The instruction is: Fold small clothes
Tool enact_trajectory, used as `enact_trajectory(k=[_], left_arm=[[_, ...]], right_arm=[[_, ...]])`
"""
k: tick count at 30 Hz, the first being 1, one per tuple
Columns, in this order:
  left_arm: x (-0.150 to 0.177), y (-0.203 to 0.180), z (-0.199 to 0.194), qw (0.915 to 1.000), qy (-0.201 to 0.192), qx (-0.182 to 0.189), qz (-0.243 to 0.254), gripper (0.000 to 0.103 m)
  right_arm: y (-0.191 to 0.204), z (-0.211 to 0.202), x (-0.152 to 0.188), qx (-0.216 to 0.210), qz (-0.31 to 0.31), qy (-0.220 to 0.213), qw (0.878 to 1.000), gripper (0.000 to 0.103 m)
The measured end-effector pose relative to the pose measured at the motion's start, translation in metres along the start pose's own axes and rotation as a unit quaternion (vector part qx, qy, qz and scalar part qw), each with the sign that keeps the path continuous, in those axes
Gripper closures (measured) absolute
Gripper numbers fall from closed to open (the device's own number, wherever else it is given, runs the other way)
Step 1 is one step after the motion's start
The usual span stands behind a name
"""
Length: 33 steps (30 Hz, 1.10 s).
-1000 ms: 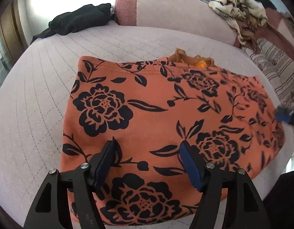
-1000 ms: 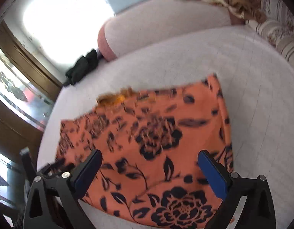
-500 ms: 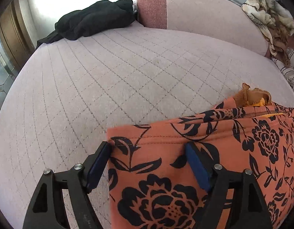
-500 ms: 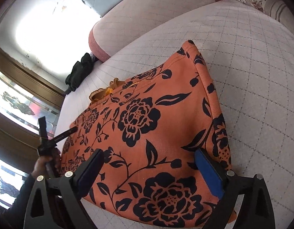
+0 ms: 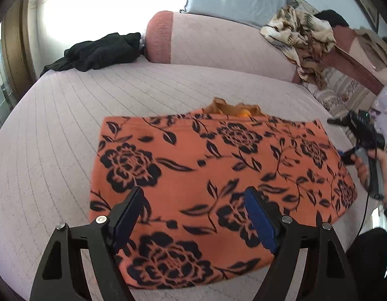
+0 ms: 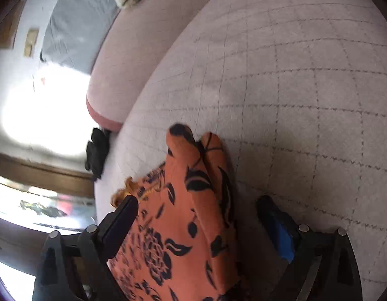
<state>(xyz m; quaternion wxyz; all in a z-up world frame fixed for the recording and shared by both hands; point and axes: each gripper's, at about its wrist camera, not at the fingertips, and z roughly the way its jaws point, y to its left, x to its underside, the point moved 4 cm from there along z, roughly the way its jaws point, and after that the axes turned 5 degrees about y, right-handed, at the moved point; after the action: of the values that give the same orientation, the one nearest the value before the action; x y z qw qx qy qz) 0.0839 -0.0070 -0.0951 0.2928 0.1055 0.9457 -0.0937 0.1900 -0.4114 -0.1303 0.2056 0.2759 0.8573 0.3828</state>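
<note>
An orange garment with black flowers [image 5: 218,170] lies folded flat on the pale quilted bed [image 5: 55,130]. My left gripper [image 5: 193,215] is open and empty, hovering over the garment's near left part. In the left wrist view my right gripper [image 5: 354,145] shows at the garment's right edge, held in a hand. In the right wrist view the right gripper [image 6: 196,220] is open, its jaws astride the garment's far right corner [image 6: 190,180], which is bunched up between them.
A black garment [image 5: 100,52] lies at the bed's far left by a pink bolster [image 5: 218,42]. A beige patterned cloth [image 5: 301,40] is draped at the far right. A striped blanket [image 5: 341,95] lies to the right. A wooden frame [image 6: 43,173] stands left of the bed.
My left gripper pulled back from the garment's far left corner to over its near part. My right gripper moved forward to the far right corner and tilted.
</note>
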Motion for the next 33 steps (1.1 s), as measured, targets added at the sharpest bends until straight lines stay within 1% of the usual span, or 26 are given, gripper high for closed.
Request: enact_trajectory(k=[1,3,5,6,7,8,11,13,15,16,17,18,19,20,21,22,23,24,25,26,27,29,30,31,32,33], left_arm=[[0.007,-0.005,-0.002,1.0000,-0.004,-0.006,0.005,0.021],[0.017,-0.013,-0.003,1.0000,-0.005,0.001,0.005,0.021],[0.020,-0.013,-0.002,0.9999,-0.010,0.006,-0.007,0.021],[0.021,-0.012,0.000,0.9998,-0.009,0.010,-0.013,0.021],[0.022,-0.013,0.002,0.9997,-0.004,0.013,-0.019,0.021],[0.023,-0.013,0.004,0.9996,-0.003,0.015,-0.024,0.021],[0.025,-0.014,0.005,0.9994,-0.003,0.015,-0.030,0.021],[0.026,-0.014,0.005,0.9995,0.002,0.010,-0.029,0.021],[0.027,-0.013,0.002,0.9993,0.000,0.013,-0.035,0.021],[0.028,-0.012,0.001,0.9990,0.000,0.015,-0.042,0.021],[0.029,-0.010,0.001,0.9987,0.002,0.014,-0.048,0.021],[0.031,-0.010,0.001,0.9985,0.005,0.012,-0.053,0.021],[0.032,-0.010,-0.001,0.9984,0.004,0.012,-0.055,0.021],[0.033,-0.010,-0.003,0.9984,0.000,0.010,-0.055,0.021],[0.033,-0.011,-0.004,0.9986,-0.003,0.008,-0.053,0.021],[0.033,-0.013,-0.004,0.9987,-0.003,0.008,-0.050,0.021],[0.032,-0.014,-0.004,0.9989,0.000,0.006,-0.046,0.021],[0.031,-0.016,-0.003,0.9991,0.001,0.006,-0.043,0.021],[0.029,-0.018,-0.004,0.9992,0.001,0.005,-0.040,0.021],[0.027,-0.020,-0.005,0.9994,-0.001,0.003,-0.035,0.021],[0.024,-0.022,-0.006,0.9996,-0.006,0.002,-0.029,0.021],[0.019,-0.025,-0.008,0.9996,-0.021,0.000,-0.021,0.021],[0.017,-0.027,-0.006,0.9995,-0.024,0.000,-0.019,0.021],[0.016,-0.029,0.001,0.9997,-0.017,0.001,-0.018,0.021],[0.016,-0.031,0.012,0.9999,0.000,0.002,-0.017,0.021],[0.018,-0.031,0.027,0.9995,0.029,0.000,-0.015,0.021]], right_arm=[[0.007,-0.013,0.004,-0.005,-0.008,-0.016,1.000,0.006],[0.025,-0.047,0.025,-0.024,-0.039,-0.046,0.998,0.006],[0.035,-0.083,0.057,-0.011,-0.067,-0.076,0.995,0.006],[0.034,-0.097,0.077,-0.012,-0.065,-0.087,0.994,0.005],[0.030,-0.104,0.098,-0.020,-0.052,-0.089,0.994,0.005],[0.022,-0.107,0.121,-0.028,-0.032,-0.078,0.996,0.005],[-0.010,-0.095,0.171,-0.044,0.043,-0.056,0.996,0.004],[-0.026,-0.080,0.183,-0.064,0.092,-0.038,0.993,0.005],[-0.026,-0.071,0.178,-0.090,0.104,-0.038,0.990,0.006],[-0.027,-0.066,0.173,-0.094,0.107,-0.036,0.989,0.006],[-0.032,-0.059,0.169,-0.080,0.122,-0.037,0.989,0.006],[-0.036,-0.055,0.166,-0.080,0.140,-0.044,0.986,0.006],[-0.036,-0.054,0.162,-0.085,0.146,-0.052,0.984,0.009],[-0.031,-0.053,0.156,-0.076,0.129,-0.059,0.987,0.016],[-0.028,-0.052,0.151,-0.054,0.106,-0.064,0.991,0.038],[-0.032,-0.047,0.148,-0.029,0.100,-0.060,0.993,0.062],[-0.043,-0.040,0.146,-0.018,0.114,-0.053,0.992,0.077],[-0.052,-0.036,0.146,-0.024,0.127,-0.047,0.991,0.088],[-0.054,-0.038,0.145,-0.032,0.129,-0.047,0.990,0.092],[-0.047,-0.045,0.146,-0.019,0.113,-0.053,0.992,0.092],[-0.034,-0.056,0.146,0.002,0.079,-0.068,0.995,0.093],[-0.009,-0.072,0.148,0.034,0.019,-0.092,0.995,0.093],[-0.007,-0.074,0.148,0.045,0.005,-0.094,0.995,0.093],[-0.014,-0.066,0.148,0.067,0.002,-0.081,0.994,0.090],[-0.030,-0.048,0.148,0.099,0.010,-0.041,0.994,0.085],[-0.043,-0.042,0.148,0.068,0.032,-0.030,0.997,0.085]])
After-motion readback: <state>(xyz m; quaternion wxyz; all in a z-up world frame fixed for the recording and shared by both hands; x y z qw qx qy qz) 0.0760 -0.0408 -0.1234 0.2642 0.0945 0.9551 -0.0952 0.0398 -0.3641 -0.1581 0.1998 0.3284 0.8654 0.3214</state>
